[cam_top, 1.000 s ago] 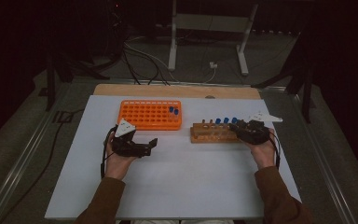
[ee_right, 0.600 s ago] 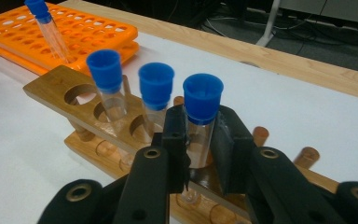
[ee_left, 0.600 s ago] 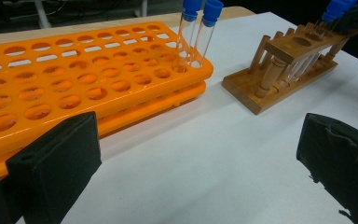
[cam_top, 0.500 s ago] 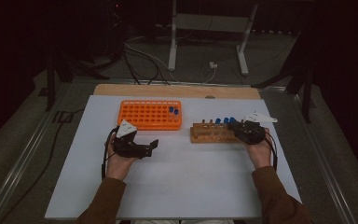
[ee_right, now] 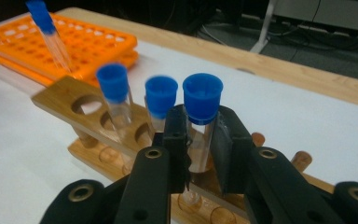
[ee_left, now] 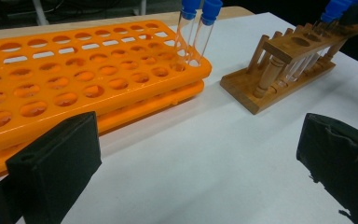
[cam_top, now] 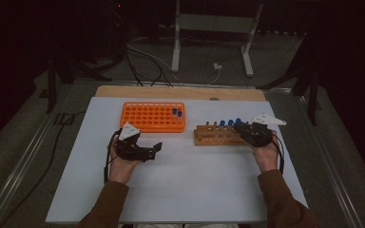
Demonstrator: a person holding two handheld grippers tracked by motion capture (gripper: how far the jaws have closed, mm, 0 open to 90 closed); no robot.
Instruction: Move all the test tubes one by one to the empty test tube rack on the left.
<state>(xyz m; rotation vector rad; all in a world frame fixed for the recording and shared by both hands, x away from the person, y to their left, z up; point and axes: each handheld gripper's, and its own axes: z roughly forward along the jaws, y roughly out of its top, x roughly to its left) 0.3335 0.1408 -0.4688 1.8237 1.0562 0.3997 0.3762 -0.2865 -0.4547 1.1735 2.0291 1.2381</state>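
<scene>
3 tubes in wooden rack (cam_top: 218, 135) | 2 in orange rack (cam_top: 153, 116) | right tool (ee_right: 199, 140) grips tube (ee_right: 200, 121) | left tool (ee_left: 196, 163) open

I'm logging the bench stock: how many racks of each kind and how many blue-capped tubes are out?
Orange plastic rack: 1
Wooden rack: 1
Blue-capped tubes in the orange rack: 2
Blue-capped tubes in the wooden rack: 3
Total: 7

smooth, varnished wood forms the tube rack (ee_right: 121, 126); the clear glassy tubes (ee_right: 200, 140) carry matt blue plastic caps. the orange rack (ee_left: 88, 79) is glossy plastic, the table (cam_top: 195, 190) sheet matt white.
</scene>
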